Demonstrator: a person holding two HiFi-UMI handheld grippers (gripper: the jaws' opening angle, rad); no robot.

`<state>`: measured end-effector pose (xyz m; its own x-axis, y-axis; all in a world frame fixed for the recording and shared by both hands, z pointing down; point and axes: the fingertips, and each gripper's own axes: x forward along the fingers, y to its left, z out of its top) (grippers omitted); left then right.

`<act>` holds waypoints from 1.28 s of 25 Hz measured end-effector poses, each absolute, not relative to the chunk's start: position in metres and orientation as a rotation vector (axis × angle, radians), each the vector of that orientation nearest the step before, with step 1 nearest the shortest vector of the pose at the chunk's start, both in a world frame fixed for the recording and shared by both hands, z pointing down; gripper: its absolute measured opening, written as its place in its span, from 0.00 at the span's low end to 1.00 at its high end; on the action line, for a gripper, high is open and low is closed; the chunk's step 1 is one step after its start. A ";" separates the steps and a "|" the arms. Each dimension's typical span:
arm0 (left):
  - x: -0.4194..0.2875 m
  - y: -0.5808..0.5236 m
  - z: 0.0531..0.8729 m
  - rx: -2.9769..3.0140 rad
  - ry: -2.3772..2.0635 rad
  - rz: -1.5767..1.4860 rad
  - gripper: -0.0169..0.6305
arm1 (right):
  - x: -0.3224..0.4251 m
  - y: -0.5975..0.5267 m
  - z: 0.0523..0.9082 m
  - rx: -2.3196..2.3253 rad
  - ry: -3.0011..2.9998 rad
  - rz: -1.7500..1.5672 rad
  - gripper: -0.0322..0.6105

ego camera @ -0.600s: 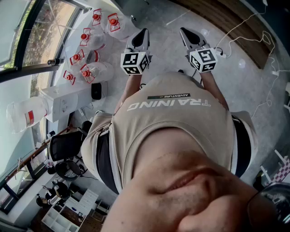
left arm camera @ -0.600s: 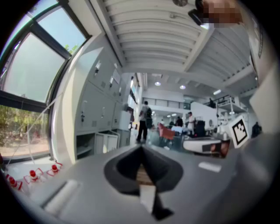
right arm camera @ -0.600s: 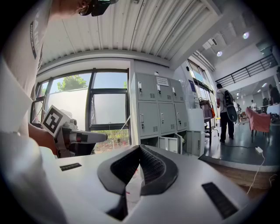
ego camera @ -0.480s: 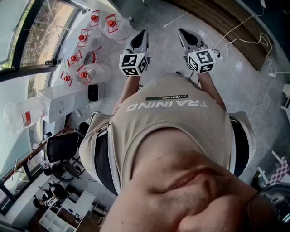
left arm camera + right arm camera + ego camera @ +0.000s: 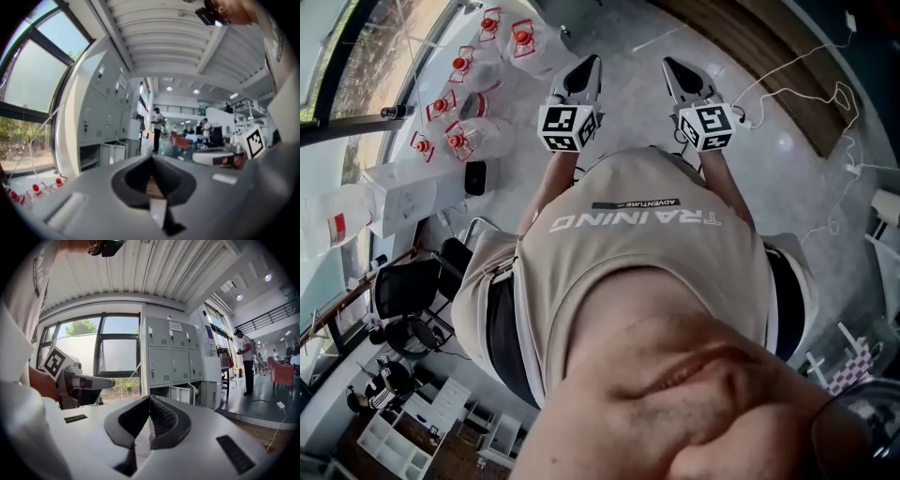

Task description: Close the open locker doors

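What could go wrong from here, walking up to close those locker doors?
White cable loops across the floor on the right: possible trip.
Water jugs crowd the floor by the window, near the lockers.
The open doors are in the bottom row, so closing them likely needs a stoop.

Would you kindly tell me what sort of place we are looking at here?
Most likely a big open-plan office or lab hall: a bank of grey lockers stands beside tall windows, large water jugs sit on the floor, and a person stands farther off.
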<state>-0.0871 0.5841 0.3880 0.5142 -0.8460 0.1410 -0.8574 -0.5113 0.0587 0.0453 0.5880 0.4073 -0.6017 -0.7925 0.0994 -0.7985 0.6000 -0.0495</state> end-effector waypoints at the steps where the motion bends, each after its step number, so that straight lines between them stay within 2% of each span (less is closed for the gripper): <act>1: -0.085 0.584 0.389 2.620 -1.492 0.150 0.03 | 0.046 0.585 0.407 1.358 -2.757 0.141 0.07; 11: -0.065 0.546 0.422 2.508 -1.506 0.234 0.03 | 0.046 0.555 0.440 1.164 -2.776 0.126 0.07; 18: -0.062 0.504 0.431 2.536 -1.454 0.250 0.03 | 0.047 0.512 0.463 1.170 -2.735 0.260 0.07; 32: -0.110 0.312 0.423 2.694 -1.272 0.182 0.03 | 0.011 0.332 0.440 1.360 -2.589 0.203 0.07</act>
